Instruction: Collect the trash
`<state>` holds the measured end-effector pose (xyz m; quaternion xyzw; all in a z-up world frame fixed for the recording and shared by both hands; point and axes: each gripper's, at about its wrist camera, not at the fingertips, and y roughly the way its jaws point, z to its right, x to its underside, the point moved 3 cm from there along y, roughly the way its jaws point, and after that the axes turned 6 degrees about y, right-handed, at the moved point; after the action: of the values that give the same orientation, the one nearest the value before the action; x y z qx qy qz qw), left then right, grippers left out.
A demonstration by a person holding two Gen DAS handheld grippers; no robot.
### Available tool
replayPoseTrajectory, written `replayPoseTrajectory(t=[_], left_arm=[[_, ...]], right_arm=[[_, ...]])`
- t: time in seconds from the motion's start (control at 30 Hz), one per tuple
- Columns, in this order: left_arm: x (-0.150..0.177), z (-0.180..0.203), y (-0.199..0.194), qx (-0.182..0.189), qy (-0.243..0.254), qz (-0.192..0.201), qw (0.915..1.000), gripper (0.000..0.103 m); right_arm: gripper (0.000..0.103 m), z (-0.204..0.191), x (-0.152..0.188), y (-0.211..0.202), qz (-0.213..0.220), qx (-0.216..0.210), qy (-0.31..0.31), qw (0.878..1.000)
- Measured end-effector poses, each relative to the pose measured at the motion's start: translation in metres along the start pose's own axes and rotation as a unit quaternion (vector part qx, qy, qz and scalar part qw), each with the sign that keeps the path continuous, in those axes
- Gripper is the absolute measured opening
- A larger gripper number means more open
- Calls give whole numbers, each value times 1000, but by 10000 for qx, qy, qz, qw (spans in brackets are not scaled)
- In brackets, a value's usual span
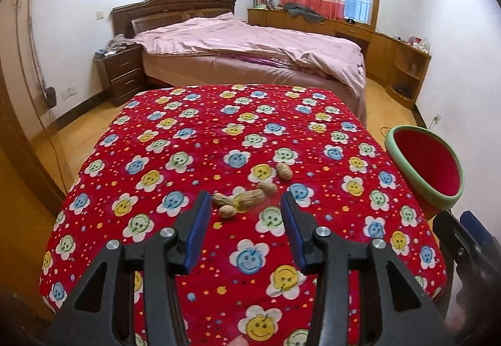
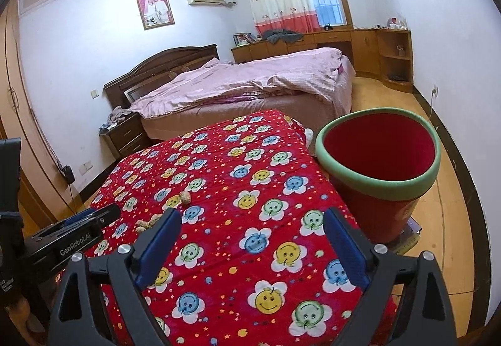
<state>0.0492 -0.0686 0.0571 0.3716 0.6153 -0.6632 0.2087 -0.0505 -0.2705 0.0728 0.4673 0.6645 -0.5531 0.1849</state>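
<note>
A small heap of peanuts [image 1: 247, 197] in tan, wrinkled shells lies on the table [image 1: 194, 139], which is covered by a red cloth printed with smiling flowers. One more peanut [image 1: 284, 171] lies apart from the heap, toward 1 o'clock of it. In the left wrist view the left tongs [image 1: 244, 205] stand partly spread with nothing between the blue pads [image 1: 200, 214]; the heap sits just beyond the tips, at 12 o'clock, nearer the left pad, and whether it is touched cannot be told. The right tongs [image 2: 250, 217] are spread wide and empty, jaws parted over bare cloth. From them the peanuts [image 2: 150, 222] lie at 10 o'clock, just beside the left fingertip, near the left tongs [image 2: 103, 214]. A red bin [image 2: 375, 164] with a green rim stands off the table edge at 2 o'clock.
</note>
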Motion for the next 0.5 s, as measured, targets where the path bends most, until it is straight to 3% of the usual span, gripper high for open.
replayPoseTrajectory(t=[0.5], left_arm=[[7, -10, -2, -202, -103, 141, 9996, 46]], right_arm=[[94, -9, 9, 4, -2, -31, -73, 10000]])
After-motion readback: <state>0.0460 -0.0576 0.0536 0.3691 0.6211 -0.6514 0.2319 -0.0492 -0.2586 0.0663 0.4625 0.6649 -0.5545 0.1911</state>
